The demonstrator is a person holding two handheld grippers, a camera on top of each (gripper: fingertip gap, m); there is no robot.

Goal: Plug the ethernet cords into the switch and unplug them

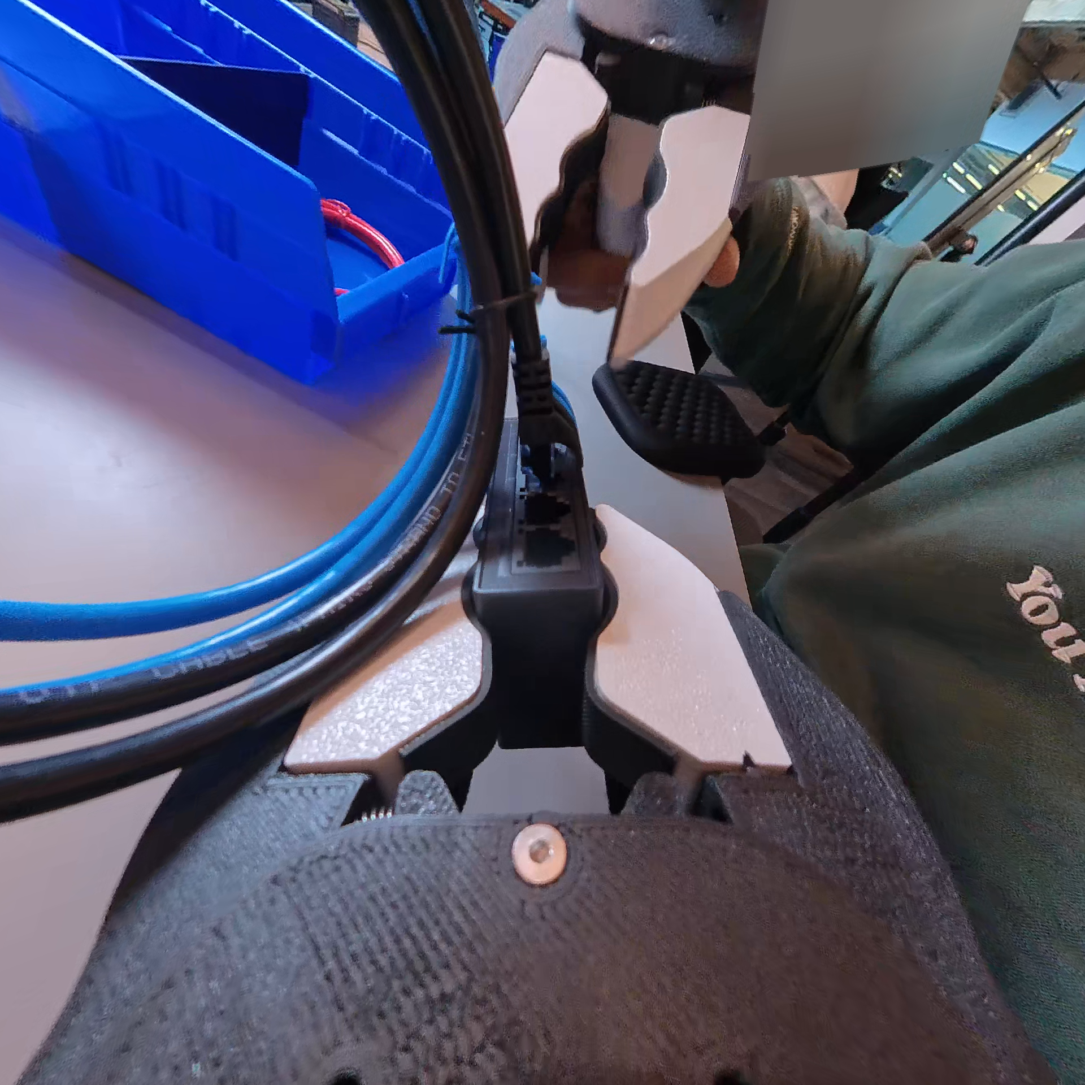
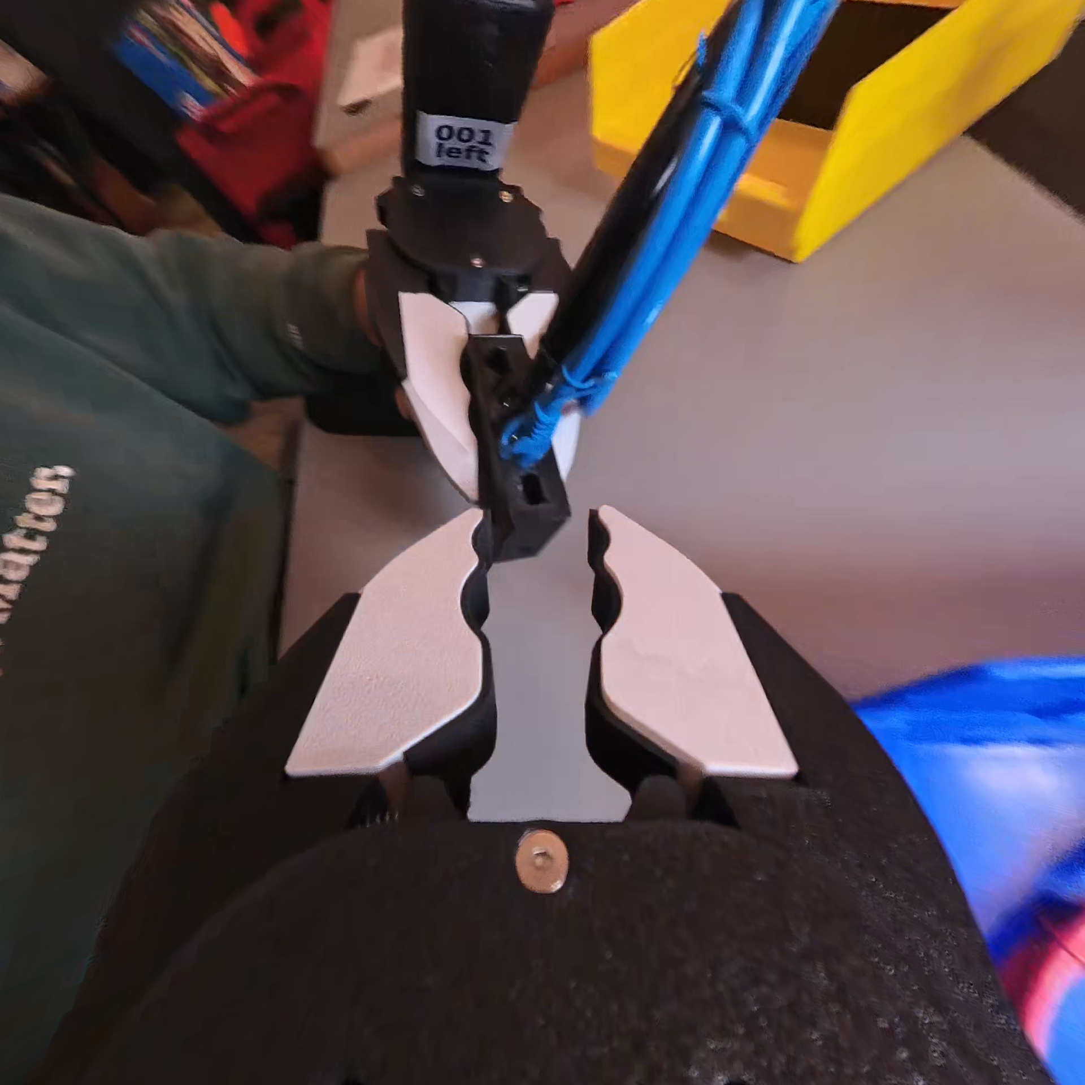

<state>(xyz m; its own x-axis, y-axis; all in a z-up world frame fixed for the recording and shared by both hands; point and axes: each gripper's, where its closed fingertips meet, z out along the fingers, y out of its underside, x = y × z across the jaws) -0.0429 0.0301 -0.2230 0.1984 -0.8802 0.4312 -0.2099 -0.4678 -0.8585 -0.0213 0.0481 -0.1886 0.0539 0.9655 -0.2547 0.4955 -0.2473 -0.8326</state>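
Observation:
My left gripper point(image 1: 540, 528) is shut on a small black switch point(image 1: 537, 616), holding it by its sides with the ports facing up. A black cord's plug point(image 1: 534, 399) sits in a far port. The bundled black cord point(image 1: 293, 634) and blue cord point(image 1: 293, 575) loop away to the left. In the right wrist view my right gripper point(image 2: 537, 522) is open and empty, its tips at the near end of the switch point(image 2: 522, 505). The blue cord point(image 2: 675, 235) rises from the switch there. The left gripper point(image 2: 505, 423) also shows there, and the right gripper point(image 1: 587, 282) shows in the left wrist view.
A blue divided bin point(image 1: 176, 205) holding a red cable point(image 1: 376, 241) stands on the table point(image 1: 176, 469) at the left. A yellow bin point(image 2: 822, 147) stands beyond. A black chair armrest point(image 1: 675, 417) and the person's green sleeve point(image 1: 880, 352) lie past the table edge. My right fingertips sit around 5 cm from my left ones.

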